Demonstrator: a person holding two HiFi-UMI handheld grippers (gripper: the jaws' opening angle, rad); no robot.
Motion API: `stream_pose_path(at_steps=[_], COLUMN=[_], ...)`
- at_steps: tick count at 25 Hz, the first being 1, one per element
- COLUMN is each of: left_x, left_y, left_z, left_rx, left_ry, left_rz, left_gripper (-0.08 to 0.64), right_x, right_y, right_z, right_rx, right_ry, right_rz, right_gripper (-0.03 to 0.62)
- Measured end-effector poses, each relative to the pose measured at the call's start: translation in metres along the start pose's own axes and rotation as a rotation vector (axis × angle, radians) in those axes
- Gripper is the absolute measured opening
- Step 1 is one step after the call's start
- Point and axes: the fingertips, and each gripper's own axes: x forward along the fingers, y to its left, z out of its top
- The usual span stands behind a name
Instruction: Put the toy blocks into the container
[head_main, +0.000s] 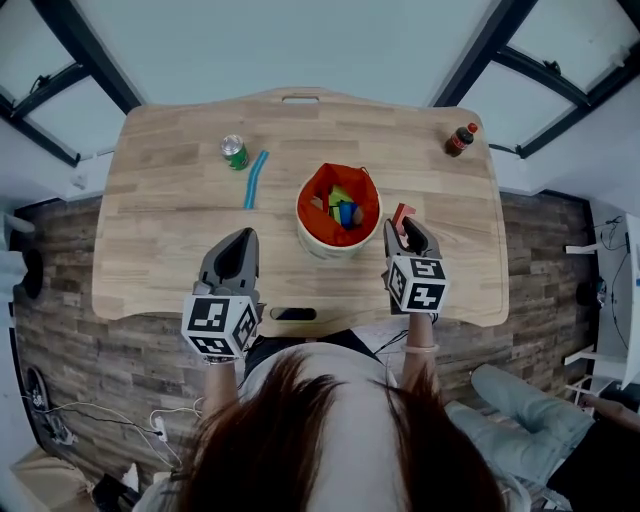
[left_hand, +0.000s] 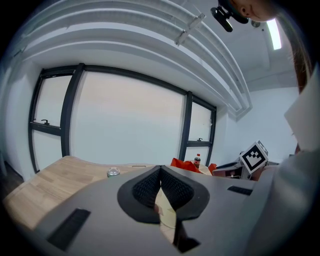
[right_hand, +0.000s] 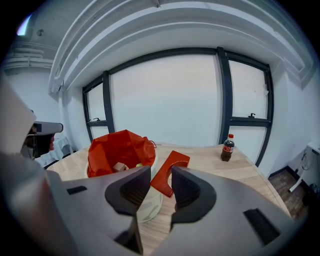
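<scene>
Wooden table (head_main: 170, 225), bearing the container (head_main: 316, 243), tops plank flooring (head_main: 50, 290).

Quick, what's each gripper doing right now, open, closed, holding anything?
Left gripper: jaws closed, nothing between them.
Right gripper: jaws closed on a red block.

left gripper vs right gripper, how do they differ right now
The left gripper is shut on nothing; the right gripper stands wider, clamped on a red arch block. In the head view the left gripper sits left of the container, the right gripper right of it. Both point away from the person across the table.
</scene>
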Motion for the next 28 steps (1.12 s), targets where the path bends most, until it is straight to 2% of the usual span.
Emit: stream_pose_path(at_steps=[4,12,18,28], left_x=[-0.003,-0.011,-0.021,-0.036], left_y=[0.004,0.01,0.019,0.035], left_z=[0.001,0.002,0.001,-0.002], left_rx=[-0.001,-0.001,-0.006,-0.018], left_ry=[-0.004,-0.008,-0.015,-0.017], left_rz=[0.011,0.032,0.056,0.098], left_gripper=[0.009,0.009,0.009,0.009], right_x=[0.003,0.007,0.013,0.022], right_y=[0.01,0.032,0.053,0.076], right_z=[0.008,0.02,0.025,0.024], right_rx=[0.019,-0.003,-0.04,-0.124], right_ry=[-0.018,-0.032,-0.036,-0.008], right_rz=[0.036,0.1,0.15,0.185], right_gripper=[0.137,0.137,0.137,0.137])
